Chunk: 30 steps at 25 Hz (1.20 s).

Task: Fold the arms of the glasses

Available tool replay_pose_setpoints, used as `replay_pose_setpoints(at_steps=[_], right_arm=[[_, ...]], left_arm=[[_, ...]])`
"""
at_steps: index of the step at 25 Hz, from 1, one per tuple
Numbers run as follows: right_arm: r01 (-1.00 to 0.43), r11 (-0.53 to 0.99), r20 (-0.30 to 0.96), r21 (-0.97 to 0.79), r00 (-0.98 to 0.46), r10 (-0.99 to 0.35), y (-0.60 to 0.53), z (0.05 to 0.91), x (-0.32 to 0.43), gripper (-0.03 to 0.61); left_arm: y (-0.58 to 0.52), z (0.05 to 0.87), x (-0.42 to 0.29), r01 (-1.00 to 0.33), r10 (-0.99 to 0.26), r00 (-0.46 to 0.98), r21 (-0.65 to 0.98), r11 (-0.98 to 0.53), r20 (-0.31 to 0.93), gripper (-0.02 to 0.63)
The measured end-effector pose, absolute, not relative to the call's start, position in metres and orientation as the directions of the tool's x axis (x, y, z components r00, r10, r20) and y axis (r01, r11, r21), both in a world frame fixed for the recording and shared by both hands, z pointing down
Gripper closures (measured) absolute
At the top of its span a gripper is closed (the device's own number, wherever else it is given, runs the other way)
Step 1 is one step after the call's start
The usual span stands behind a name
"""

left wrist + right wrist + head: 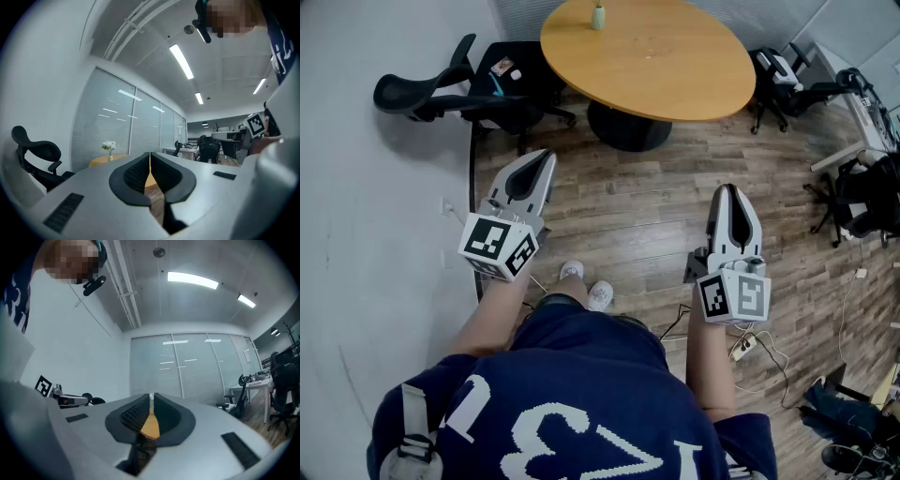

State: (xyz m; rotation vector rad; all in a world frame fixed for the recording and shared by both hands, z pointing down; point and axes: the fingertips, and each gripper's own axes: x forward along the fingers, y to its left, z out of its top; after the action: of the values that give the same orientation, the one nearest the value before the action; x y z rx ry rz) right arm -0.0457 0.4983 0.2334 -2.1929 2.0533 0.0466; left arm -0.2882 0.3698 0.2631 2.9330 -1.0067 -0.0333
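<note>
The person stands with both forearms held out in front at about waist height, the left gripper (547,157) and the right gripper (730,188) both roughly level and aimed toward the round table (675,70), well above the wooden floor (628,216). Their white shoes (586,284) show between the two arms. The left claw is pressed fully together, its dark pads meeting in a thin line with nothing between them. The right claw also looks pressed together, with only a sliver at the tips and nothing pinched. From the head view I see a small vase (598,16) at the far edge of the table and a black office chair (431,92) by the wall on the left. The gripper views add a frosted glass wall (187,366) and ceiling strip lights (182,61), and the left gripper view catches the right gripper's marker cube (256,124). I cannot make out the glasses in any view.
</note>
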Motion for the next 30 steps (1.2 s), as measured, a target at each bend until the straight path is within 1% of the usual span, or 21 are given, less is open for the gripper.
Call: replay_pose_setpoints(at_steps=[6,11,14,21,30], right_arm=[[-0.995,-0.038,-0.123,-0.091,0.049,-0.991,0.499,0.231,-0.050,0.532],[-0.985,-0.018,-0.203,-0.169,0.053,-0.978,0.486,0.221,-0.042,0.531],[-0.985,-0.030,-0.209,-0.168,0.066,-0.976,0.469,0.217,-0.036,0.531],[-0.987,-0.063,-0.195,-0.151,0.092,-0.976,0.395,0.216,-0.007,0.532],[-0.978,-0.158,-0.219,-0.136,0.186,-0.958,0.286,0.200,0.041,0.532]], left_arm=[[0.372,0.260,-0.284,-0.606,-0.607,0.795,0.043,-0.794,-0.006,0.592],[0.358,0.263,-0.275,-0.597,-0.597,0.802,0.042,-0.801,-0.003,0.592],[0.340,0.265,-0.268,-0.592,-0.593,0.805,0.044,-0.805,0.003,0.592],[0.260,0.259,-0.236,-0.577,-0.579,0.815,0.053,-0.815,-0.022,0.592],[0.141,0.242,-0.180,-0.504,-0.507,0.860,0.054,-0.862,-0.065,0.592]])
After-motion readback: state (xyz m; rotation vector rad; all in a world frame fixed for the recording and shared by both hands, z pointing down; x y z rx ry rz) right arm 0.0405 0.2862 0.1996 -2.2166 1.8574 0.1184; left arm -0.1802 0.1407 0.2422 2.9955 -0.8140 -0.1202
